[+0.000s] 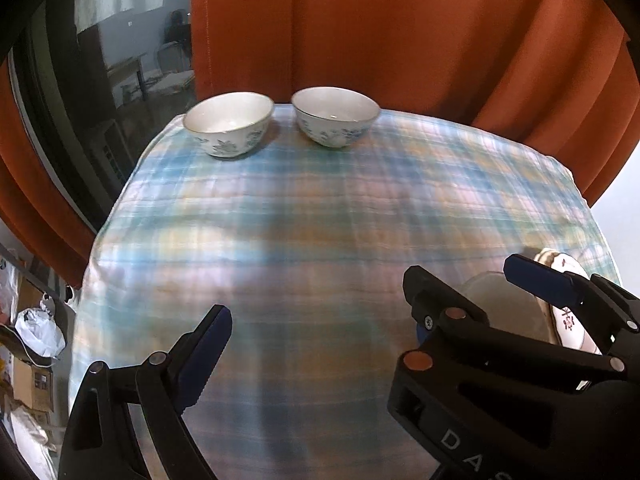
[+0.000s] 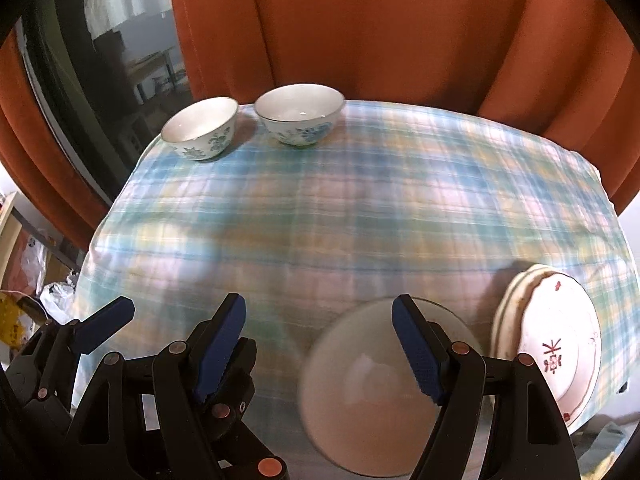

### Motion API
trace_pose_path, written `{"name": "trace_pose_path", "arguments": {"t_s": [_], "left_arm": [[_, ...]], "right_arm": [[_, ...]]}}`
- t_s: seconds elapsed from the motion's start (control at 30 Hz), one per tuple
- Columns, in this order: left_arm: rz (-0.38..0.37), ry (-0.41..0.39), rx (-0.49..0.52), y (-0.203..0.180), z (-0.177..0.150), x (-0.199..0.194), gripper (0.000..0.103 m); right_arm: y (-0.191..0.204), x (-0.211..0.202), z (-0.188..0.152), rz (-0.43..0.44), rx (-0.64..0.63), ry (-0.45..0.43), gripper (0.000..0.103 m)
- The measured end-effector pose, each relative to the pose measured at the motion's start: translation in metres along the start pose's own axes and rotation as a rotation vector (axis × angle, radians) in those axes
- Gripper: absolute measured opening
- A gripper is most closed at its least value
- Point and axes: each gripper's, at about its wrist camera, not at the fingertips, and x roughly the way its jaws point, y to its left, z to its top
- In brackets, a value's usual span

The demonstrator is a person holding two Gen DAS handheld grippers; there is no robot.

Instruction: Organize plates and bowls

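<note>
Plates sit at the near right of the checked blue and pastel tablecloth: a clear glass round plate lies flat directly beneath the right gripper, and a small stack of white ceramic plates with red markings lies just beside it to the right, close to the cloth's edge. The right gripper is plainly the nearer one. Its blue-padded jaws stand wide apart, gripping nothing; the right pad hangs over the glass plate's far rim, the left pad over bare cloth to the plate's left. Whether any pad touches the glass I cannot tell.

The left gripper, close beside its partner on the left, is also spread wide with nothing between its pads, over open cloth.

Two white porcelain bowls with blue floral print stand upright, side by side and slightly apart, at the far left edge, well apart from both grippers, in front of the orange curtain.

The glass plate looks thin, see-through and blurred. Being round, it offers no long axis, so a rim pinch seems the likely approach.
</note>
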Motion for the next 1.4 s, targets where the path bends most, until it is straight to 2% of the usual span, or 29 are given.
{"name": "trace_pose_path", "arguments": {"t_s": [0.37,0.53,0.6,0.67,0.83,1.0,1.07,1.2,1.33,1.4], "left_arm": [[0.015,-0.041,0.047,0.068,0.044,0.012,0.093],[0.04,-0.073,0.059,0.095,0.074,0.023,0.093],[0.084,-0.095,0.086,0.103,0.09,0.029,0.093],[0.115,-0.125,0.089,0.109,0.104,0.035,0.093],[0.098,-0.131,0.088,0.122,0.137,0.058,0.092],[0.07,-0.106,0.094,0.13,0.158,0.082,0.084],[0.07,-0.078,0.101,0.134,0.167,0.096,0.08],[0.072,-0.056,0.086,0.142,0.181,0.115,0.077],[0.068,-0.041,0.098,0.144,0.193,0.131,0.064],[0.066,-0.03,0.103,0.141,0.196,0.137,0.061]], "right_arm": [[0.064,0.025,0.043,-0.027,0.05,-0.038,0.079],[0.089,0.043,0.073,-0.022,0.075,-0.069,0.079],[0.095,0.051,0.085,0.007,0.079,-0.099,0.079],[0.102,0.058,0.099,-0.012,0.084,-0.139,0.079],[0.112,0.079,0.136,-0.027,0.091,-0.167,0.079],[0.114,0.103,0.161,-0.015,0.092,-0.147,0.079],[0.114,0.115,0.169,0.021,0.106,-0.131,0.079],[0.116,0.135,0.183,0.012,0.129,-0.102,0.079],[0.116,0.154,0.198,0.008,0.157,-0.082,0.078],[0.114,0.161,0.2,0.016,0.171,-0.072,0.074]]}}
